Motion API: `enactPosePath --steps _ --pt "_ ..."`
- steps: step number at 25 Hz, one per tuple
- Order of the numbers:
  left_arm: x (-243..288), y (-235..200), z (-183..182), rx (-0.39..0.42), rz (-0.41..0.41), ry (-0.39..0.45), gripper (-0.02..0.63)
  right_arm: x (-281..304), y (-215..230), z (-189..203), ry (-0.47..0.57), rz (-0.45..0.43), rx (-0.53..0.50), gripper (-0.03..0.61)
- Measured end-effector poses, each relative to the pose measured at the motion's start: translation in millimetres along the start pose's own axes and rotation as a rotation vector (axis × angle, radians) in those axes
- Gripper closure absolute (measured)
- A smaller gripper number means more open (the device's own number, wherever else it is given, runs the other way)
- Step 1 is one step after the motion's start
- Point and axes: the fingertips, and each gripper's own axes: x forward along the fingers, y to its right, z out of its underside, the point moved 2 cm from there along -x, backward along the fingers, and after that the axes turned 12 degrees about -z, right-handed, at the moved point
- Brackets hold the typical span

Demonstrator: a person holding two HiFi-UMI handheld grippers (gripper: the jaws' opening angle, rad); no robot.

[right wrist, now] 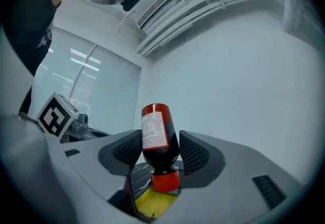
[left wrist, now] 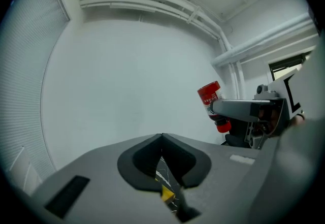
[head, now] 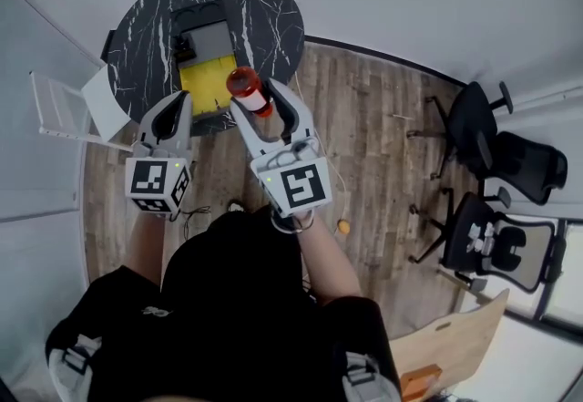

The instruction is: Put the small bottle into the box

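Bottle (right wrist: 155,139) shows dark body, white label, red cap downward.

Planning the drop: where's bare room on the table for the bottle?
Bare: yellow floor of the open box; round black marble table on both sides of it. Crowded: near rim, under the left tool and the right tool holding the red-capped bottle.

Soft, even, cool light fills every view, with faint shadows. Both gripper views bow strongly and darken toward their round edges.
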Motion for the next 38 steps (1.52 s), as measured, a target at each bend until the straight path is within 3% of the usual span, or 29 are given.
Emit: enactPosePath --steps 8,23,31,38 --pt "32.7 -23.3 27.9 -0.011 -0.016 -0.061 0.614 37.0 21.0 34.4 -0.080 -0.074 -0.009 0.362" --pt "117.5 -74.4 76.2 -0.059 -0.169 -0.243 0.614 131.7 83.7 103.3 -0.196 -0.315 0.084 0.362" --pt "143.5 -89.2 117.4 -0.125 -0.246 -0.355 0.614 166.8 100.7 155.3 -0.328 -0.478 0.124 0.364" --pt "142.6 -108.7 154.5 -0.198 -0.355 -0.464 0.614 193.7 83.8 205.7 -0.450 -0.686 0.156 0.364"
